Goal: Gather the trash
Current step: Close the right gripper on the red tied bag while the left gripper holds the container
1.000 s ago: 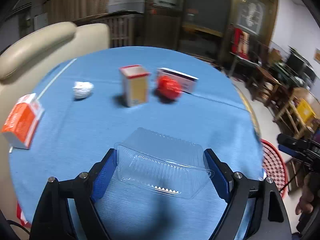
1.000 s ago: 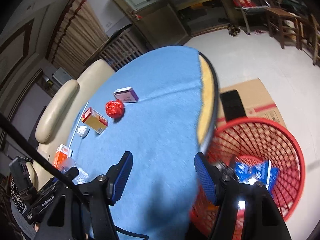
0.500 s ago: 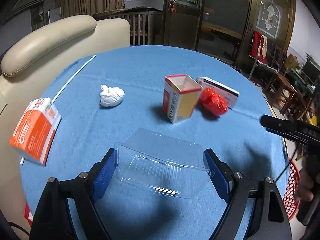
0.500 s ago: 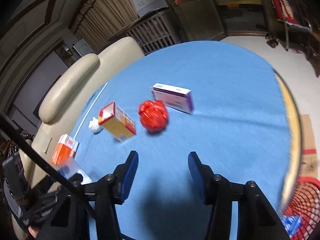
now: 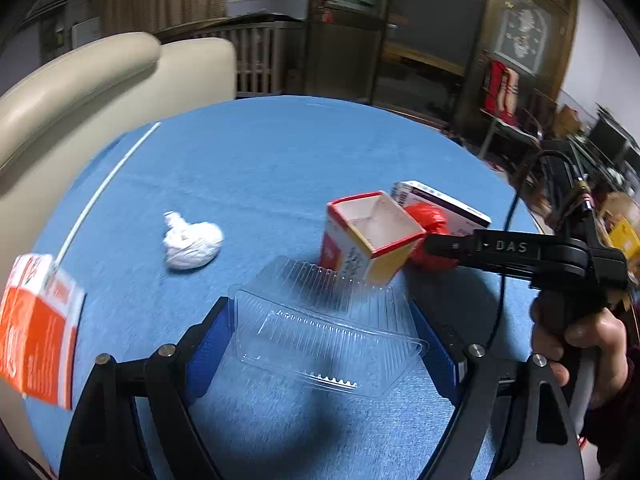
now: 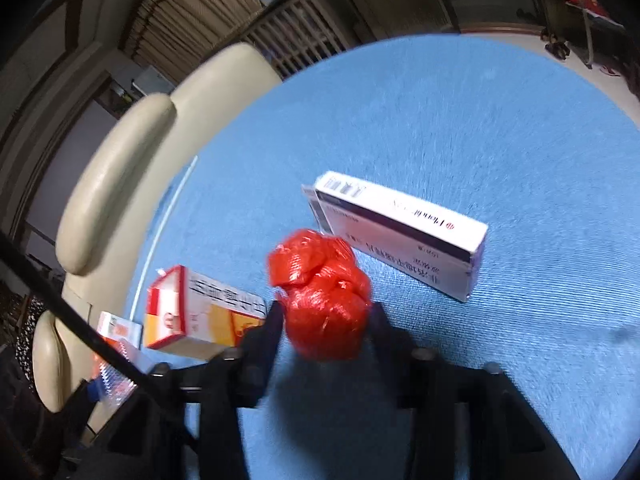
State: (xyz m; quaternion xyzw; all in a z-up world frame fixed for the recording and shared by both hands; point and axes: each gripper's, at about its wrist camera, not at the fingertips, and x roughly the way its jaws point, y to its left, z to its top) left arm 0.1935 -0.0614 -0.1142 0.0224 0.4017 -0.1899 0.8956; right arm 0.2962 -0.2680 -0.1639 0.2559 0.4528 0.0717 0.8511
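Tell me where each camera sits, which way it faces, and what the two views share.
Left wrist: on the left tongs, looking across the blue round table; they clamp a clear plastic clamshell tray; the person's right hand shows.
Right wrist: on the right tongs, facing the cream sofa; they flank a crumpled red plastic ball.
Shared: that ball, the red-and-yellow open carton, the white-and-purple flat box.

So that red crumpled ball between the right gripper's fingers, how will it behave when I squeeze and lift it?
The red crumpled ball looks like wadded thin plastic, so it probably squashes rather than resists. It should be light for its size. Its rounded shape could roll or squirt forward toward the purple-and-white box if the right gripper closes off-centre.
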